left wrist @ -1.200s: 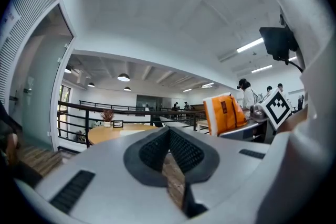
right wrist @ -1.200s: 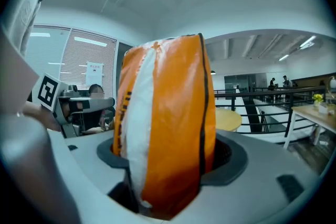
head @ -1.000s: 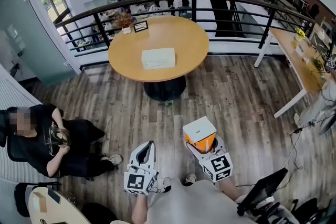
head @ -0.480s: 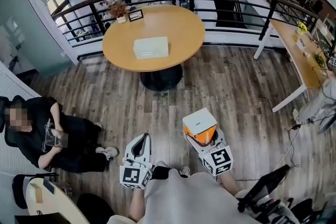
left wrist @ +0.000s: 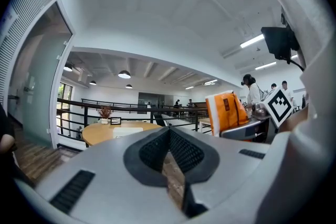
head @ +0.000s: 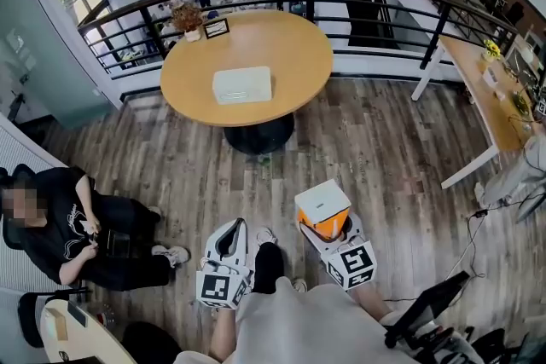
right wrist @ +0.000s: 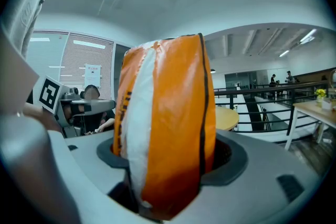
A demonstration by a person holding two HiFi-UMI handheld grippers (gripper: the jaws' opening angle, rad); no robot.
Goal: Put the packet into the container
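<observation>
Transport step, as I judge it: the right claw (head: 328, 228) grips a puffy, glossy orange-and-white packet (right wrist: 167, 123) upright between its jaws. It is well apart from the pale rectangular container (head: 242, 85) on the round wooden counter (head: 290, 55) across the plank floor. The left claw (head: 227, 245) is pressed closed with nothing in it. Next, the packet likely has to be carried to the counter and lowered into the container before the jaws let go (whether its top is open is unclear).
</observation>
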